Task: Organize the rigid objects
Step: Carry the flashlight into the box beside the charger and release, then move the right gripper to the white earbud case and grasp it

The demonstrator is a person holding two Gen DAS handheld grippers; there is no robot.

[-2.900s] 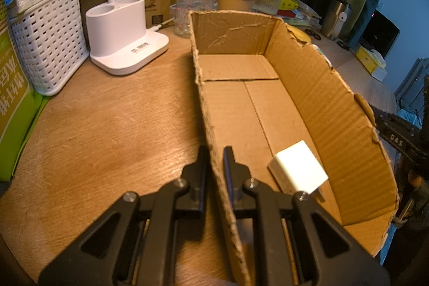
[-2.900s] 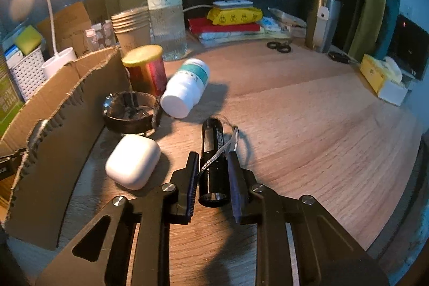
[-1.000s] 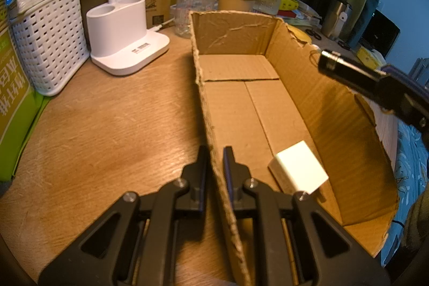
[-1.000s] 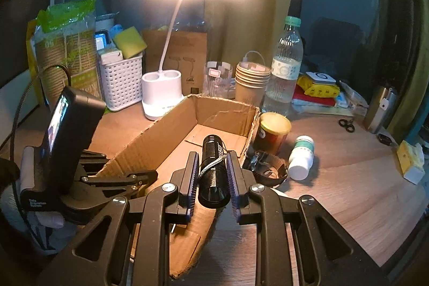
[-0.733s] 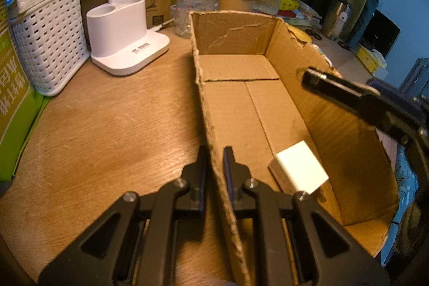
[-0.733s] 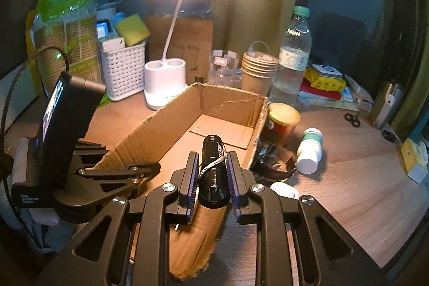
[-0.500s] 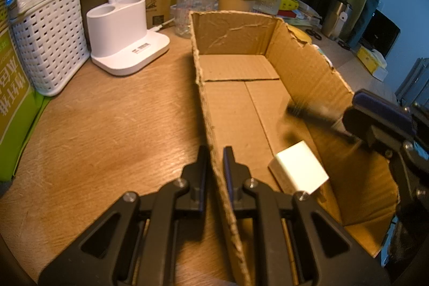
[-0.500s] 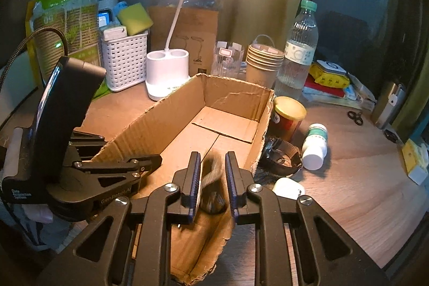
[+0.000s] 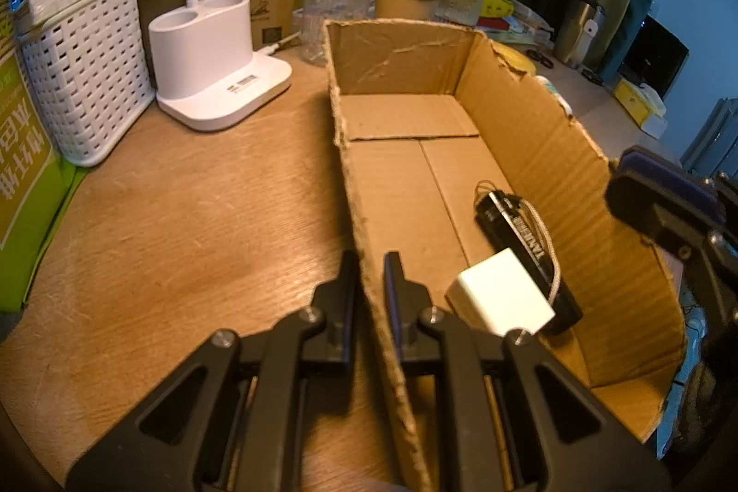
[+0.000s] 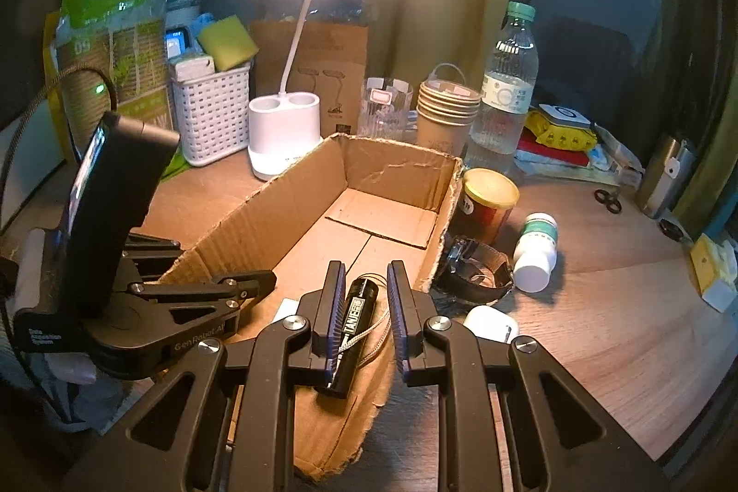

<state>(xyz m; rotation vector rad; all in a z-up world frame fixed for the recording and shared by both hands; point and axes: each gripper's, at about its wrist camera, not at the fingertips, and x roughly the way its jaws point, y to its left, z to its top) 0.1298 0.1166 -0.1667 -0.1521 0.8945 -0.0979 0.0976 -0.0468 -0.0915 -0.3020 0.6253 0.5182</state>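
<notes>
Left wrist view: our left gripper [image 9: 369, 284] clamped narrow on box [image 9: 544, 132] near-left wall, steadying it. Flashlight [image 9: 526, 243] lies on box floor, near right, long axis running near-to-far, touching white charger [image 9: 500, 298].

Right wrist view: our right gripper [image 10: 364, 307] hangs over box near end, jaws parted, pads clear of flashlight [image 10: 355, 321] below between them. We judge next item right of box on counter [image 10: 599, 307]: white earbud case [image 10: 489, 323] nearest, right hand closer; pill bottle [image 10: 535, 252] farther right.
</notes>
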